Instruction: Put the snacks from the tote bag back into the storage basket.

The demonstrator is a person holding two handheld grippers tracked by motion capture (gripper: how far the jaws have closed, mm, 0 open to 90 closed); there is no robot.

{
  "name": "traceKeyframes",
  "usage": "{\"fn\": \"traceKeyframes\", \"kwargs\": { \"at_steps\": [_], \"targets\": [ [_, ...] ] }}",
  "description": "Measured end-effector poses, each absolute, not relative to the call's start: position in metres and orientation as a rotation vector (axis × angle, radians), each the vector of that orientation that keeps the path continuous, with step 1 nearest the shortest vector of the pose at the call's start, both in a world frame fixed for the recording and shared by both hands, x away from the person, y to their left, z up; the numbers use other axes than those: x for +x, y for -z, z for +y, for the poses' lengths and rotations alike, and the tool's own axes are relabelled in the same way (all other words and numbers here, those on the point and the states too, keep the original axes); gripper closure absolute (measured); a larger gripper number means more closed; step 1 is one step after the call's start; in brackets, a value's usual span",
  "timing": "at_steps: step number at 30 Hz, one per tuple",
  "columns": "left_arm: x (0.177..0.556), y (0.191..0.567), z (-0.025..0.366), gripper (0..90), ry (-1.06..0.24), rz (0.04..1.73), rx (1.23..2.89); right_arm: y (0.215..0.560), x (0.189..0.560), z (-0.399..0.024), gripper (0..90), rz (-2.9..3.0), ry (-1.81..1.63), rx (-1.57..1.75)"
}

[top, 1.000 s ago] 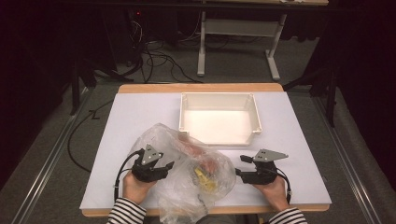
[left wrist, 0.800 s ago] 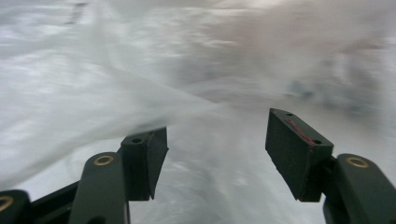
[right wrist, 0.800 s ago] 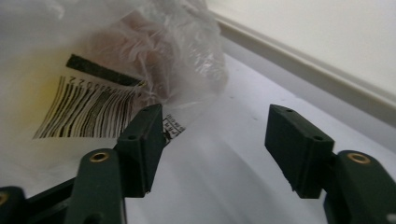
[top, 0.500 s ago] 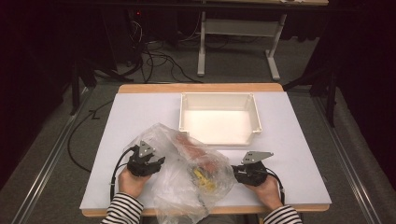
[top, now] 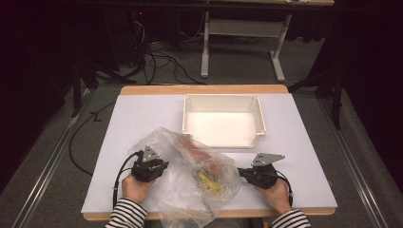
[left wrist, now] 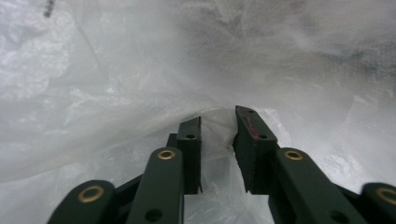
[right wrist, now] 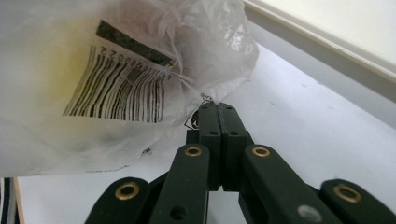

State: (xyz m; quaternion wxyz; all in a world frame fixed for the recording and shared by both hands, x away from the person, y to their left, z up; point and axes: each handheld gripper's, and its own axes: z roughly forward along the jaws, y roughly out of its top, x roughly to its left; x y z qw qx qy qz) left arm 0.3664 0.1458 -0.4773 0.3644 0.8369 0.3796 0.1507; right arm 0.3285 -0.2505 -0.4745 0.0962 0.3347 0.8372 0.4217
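On the white table (top: 142, 118), a clear plastic bag (top: 190, 180) lies near the front edge. The right gripper (right wrist: 218, 108) has pinched its edge; the left gripper (left wrist: 217, 126), jaws just closing, has film between them but hasn't clamped. Beyond, the white tray (top: 222, 100) waits empty, so emptying the bag remains.

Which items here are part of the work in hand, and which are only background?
In the job:
plastic bag with packets inside
right gripper, shut on the bag's edge
left gripper, jaws just closing with bag film between them, not yet pinched
white tray, empty, likely the destination

Just lying about:
floor cables
grey table frame behind
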Motion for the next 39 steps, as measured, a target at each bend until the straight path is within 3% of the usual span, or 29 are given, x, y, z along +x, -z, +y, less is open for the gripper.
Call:
{"fn": "traceKeyframes", "kwargs": {
  "at_steps": [9,10,11,16,22,25,28,33,34,39],
  "targets": [
    [0.364,0.477,0.143,76.5,-0.388,0.957,2.156,0.472,0.331,-0.270,90.0,2.412,-1.284,1.065],
    [0.364,0.477,0.143,75.6,-0.389,0.959,2.155,0.472,0.330,-0.272,84.9,2.407,-1.322,1.060],
    [0.364,0.477,0.144,75.2,-0.389,0.961,2.154,0.471,0.329,-0.272,71.9,2.399,-1.343,1.055],
    [0.366,0.479,0.143,75.4,-0.386,0.970,2.153,0.472,0.324,-0.261,48.0,2.457,-1.367,0.998],
    [0.366,0.479,0.142,76.0,-0.385,0.970,2.152,0.474,0.329,-0.235,42.5,2.532,-1.328,0.956],
    [0.367,0.479,0.142,76.2,-0.386,0.969,2.154,0.476,0.332,-0.225,44.4,2.553,-1.297,0.954],
    [0.366,0.479,0.142,76.2,-0.380,0.967,2.153,0.479,0.335,-0.220,52.7,2.576,-1.285,0.947],
    [0.366,0.479,0.141,76.0,-0.364,0.967,2.146,0.481,0.334,-0.218,79.3,2.610,-1.244,0.885],
    [0.366,0.479,0.141,75.9,-0.365,0.965,2.144,0.482,0.333,-0.217,89.0,2.615,-1.219,0.863],
    [0.366,0.478,0.141,75.6,-0.370,0.961,2.137,0.480,0.330,-0.219,90.0,2.601,-1.205,0.850]
  ]
}}
